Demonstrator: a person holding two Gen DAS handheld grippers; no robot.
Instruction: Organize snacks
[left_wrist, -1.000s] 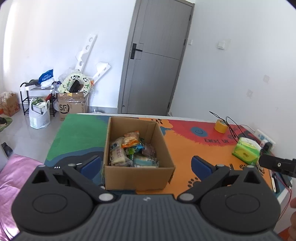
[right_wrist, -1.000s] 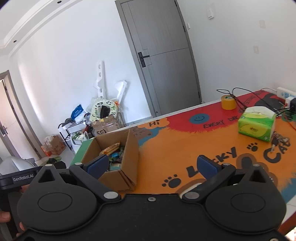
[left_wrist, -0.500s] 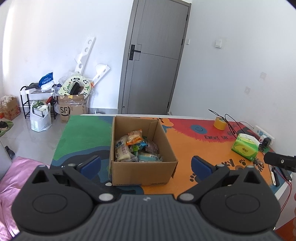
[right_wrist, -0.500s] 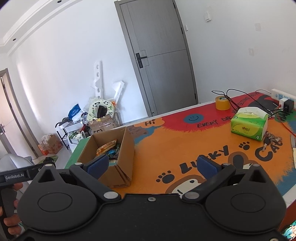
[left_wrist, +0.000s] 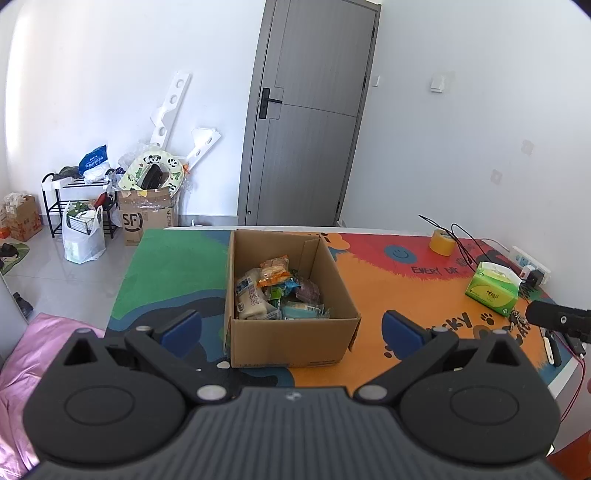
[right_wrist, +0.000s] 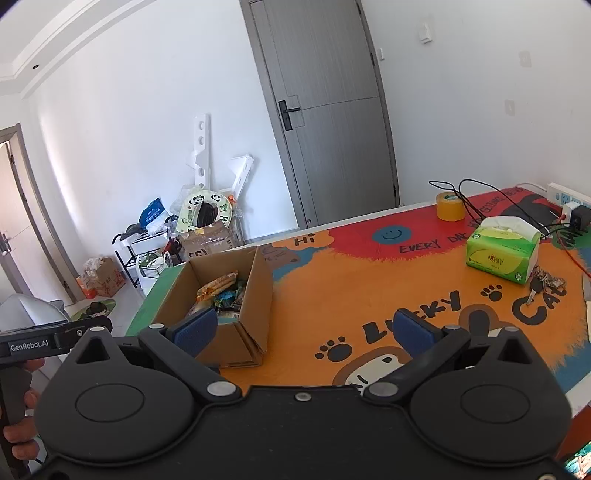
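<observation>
We see the table (left_wrist: 388, 280), covered by a bright cartoon mat in green, orange and red, stretching ahead of both tools. On it stands the open cardboard box (left_wrist: 291, 343), directly ahead of the left hand-held gripper (left_wrist: 291, 328), whose blue-padded fingers (left_wrist: 181, 326) are spread wide with nothing between them; in that view the box sits in the gap between the two pads and beyond them. Inside the box lies the pile of snacks (left_wrist: 275, 291), packets in white, orange, green and purple heaped against its left and middle. From the right hand-held gripper (right_wrist: 303, 330), also spread wide and empty, we find the box (right_wrist: 255, 295) ahead and to the left, just beyond its left pad (right_wrist: 195, 330), with the snacks (right_wrist: 221, 291) showing over the rim. Ahead and to the right of this hand-held gripper, well apart from the box, sits a green tissue pack (right_wrist: 502, 253). Farther ahead, near the table's far edge, stands a roll of yellow tape (right_wrist: 450, 206) with black cables beside it. Just right of the tissue pack lies a bunch of keys (right_wrist: 543, 282). At the left edge of the right view, a hand (right_wrist: 18, 424) grips the other tool's handle.
</observation>
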